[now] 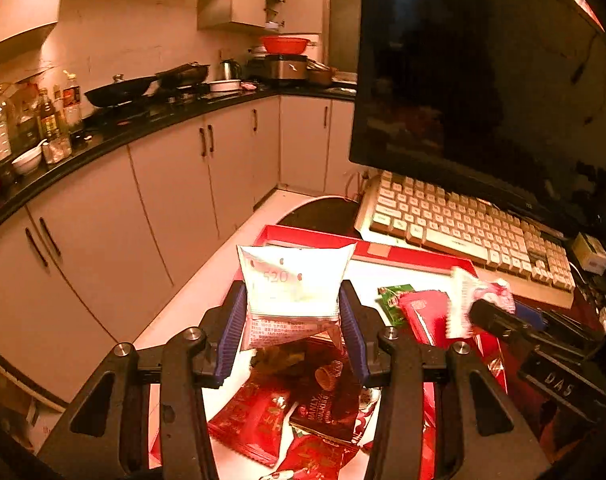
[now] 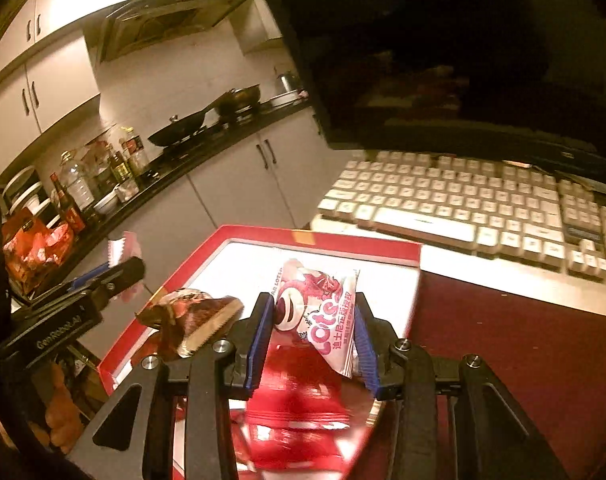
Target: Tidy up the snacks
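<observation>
My left gripper (image 1: 293, 304) is shut on a white snack packet (image 1: 295, 284) held upright above the red-rimmed box (image 1: 323, 238). Below it lie several red and dark snack packets (image 1: 303, 408). My right gripper (image 2: 313, 316) is shut on a pink and white Lotso packet (image 2: 323, 312), also above the red-rimmed box (image 2: 343, 242). In the left wrist view the right gripper (image 1: 485, 312) shows at the right with its pink packet (image 1: 475, 300). The right wrist view shows the left gripper (image 2: 133, 266) at the left. A brown packet (image 2: 195, 320) lies in the box.
A cream keyboard (image 1: 463, 228) and a dark monitor (image 1: 483, 80) stand behind the box on the dark red table (image 2: 503, 340). To the left runs a kitchen counter (image 1: 103, 136) with bottles (image 1: 7, 128), pans and a bowl. Pale cabinets (image 1: 163, 200) stand below it.
</observation>
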A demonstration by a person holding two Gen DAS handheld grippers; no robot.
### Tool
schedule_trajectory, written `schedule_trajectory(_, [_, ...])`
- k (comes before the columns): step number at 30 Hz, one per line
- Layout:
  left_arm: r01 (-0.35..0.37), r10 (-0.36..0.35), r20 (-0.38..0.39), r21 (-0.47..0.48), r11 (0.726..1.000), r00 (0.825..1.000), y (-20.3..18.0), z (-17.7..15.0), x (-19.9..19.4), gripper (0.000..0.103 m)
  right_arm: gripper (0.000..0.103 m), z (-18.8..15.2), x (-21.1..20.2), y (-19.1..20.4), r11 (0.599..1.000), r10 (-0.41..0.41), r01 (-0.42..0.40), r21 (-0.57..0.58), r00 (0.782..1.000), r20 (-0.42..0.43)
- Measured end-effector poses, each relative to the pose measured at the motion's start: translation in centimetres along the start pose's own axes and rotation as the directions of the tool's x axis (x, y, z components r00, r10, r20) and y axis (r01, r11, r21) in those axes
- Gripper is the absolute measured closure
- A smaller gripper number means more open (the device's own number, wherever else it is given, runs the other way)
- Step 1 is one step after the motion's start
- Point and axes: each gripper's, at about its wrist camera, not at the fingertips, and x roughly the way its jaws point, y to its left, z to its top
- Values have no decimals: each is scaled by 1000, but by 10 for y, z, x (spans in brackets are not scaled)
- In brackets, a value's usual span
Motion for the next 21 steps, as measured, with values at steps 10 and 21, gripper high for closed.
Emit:
schedule_trajectory(10, [-34, 39, -47, 112, 993, 998, -25, -10, 11, 40, 47, -6, 10, 7, 999, 29, -29, -15, 999, -22])
schedule_trajectory(21, [-108, 101, 50, 173, 979, 994, -56, -17, -37, 32, 34, -14, -61, 1, 993, -114, 116, -13, 988, 108])
